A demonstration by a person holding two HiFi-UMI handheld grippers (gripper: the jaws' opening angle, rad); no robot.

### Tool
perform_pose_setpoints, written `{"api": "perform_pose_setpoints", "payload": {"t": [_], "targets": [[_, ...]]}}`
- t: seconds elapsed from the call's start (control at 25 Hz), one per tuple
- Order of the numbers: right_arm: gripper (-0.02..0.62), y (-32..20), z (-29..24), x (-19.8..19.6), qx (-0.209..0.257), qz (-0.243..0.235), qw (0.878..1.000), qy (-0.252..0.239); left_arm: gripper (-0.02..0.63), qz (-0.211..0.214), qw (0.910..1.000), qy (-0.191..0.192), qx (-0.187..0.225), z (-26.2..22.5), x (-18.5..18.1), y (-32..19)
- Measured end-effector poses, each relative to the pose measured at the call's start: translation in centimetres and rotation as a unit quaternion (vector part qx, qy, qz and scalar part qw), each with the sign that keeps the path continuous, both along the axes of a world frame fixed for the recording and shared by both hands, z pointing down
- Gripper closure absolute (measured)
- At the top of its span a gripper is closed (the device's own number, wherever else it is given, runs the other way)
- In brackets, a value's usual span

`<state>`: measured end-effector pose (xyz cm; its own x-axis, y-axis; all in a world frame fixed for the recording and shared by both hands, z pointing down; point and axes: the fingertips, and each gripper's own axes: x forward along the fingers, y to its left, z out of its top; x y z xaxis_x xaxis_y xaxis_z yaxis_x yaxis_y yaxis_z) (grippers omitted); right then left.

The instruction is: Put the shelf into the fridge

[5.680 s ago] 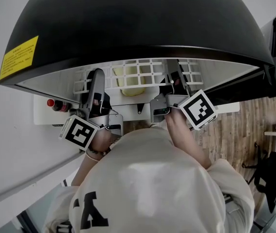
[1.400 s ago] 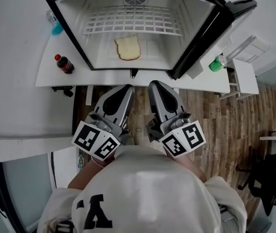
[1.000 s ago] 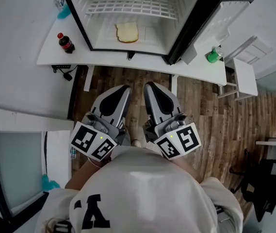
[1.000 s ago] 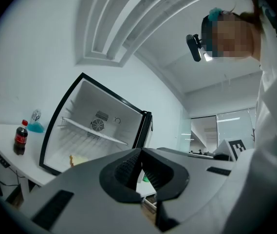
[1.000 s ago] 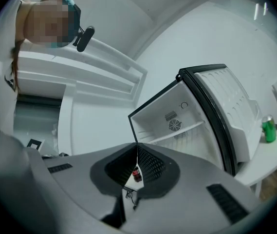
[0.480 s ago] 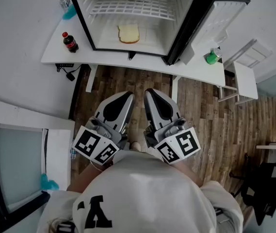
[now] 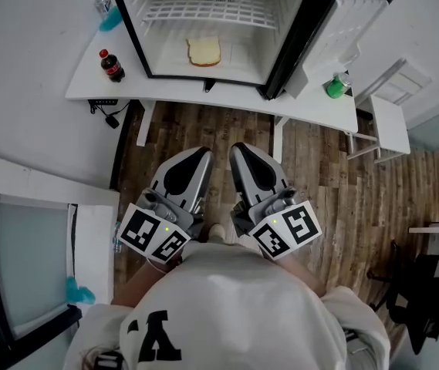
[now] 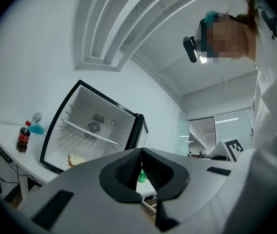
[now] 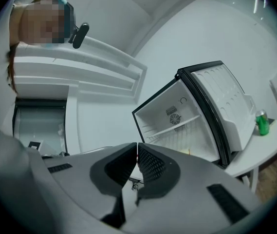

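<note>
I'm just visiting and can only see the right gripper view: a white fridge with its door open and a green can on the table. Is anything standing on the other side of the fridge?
Observer: Yes, a small dark cola bottle with a red cap stands on the white table, left of the open black-framed fridge.
Operator: Any food inside?
Observer: One pale slice of bread lies on the fridge floor, under the white wire shelf.
Operator: What's the other gripper doing?
Observer: The left gripper is held beside the right gripper above the wooden floor, jaws shut on nothing.
</note>
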<state>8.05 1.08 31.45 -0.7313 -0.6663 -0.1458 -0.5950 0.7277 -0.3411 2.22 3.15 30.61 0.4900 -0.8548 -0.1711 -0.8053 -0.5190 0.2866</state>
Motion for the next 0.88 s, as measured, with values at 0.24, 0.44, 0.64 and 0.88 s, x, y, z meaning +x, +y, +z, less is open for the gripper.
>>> {"api": "perform_pose_setpoints", "payload": {"t": [0.24,0.44,0.64,0.88], "targets": [[0.565,2.0,0.0,-0.6,-0.009,-0.005,1.000,-0.011,0.600,-0.001,1.0000,0.001,-0.001,0.1,-0.6,2.1],[0.565,5.8,-0.4,-2.5,0.004,-0.020,1.000,-0.004,0.600,-0.010,0.9999,-0.007,0.005,-0.3,-2.1,5.4],[0.565,10.5,-1.3,-3.7,0.019,-0.025,0.999,-0.006,0.600,-0.013,0.9998,-0.007,0.016,-1.2,-3.2,9.7],[0.565,16.5,-2.3,-4.4,0.047,-0.012,0.999,-0.005,0.600,-0.010,0.9997,-0.008,0.019,-1.3,-4.2,15.2]]}}
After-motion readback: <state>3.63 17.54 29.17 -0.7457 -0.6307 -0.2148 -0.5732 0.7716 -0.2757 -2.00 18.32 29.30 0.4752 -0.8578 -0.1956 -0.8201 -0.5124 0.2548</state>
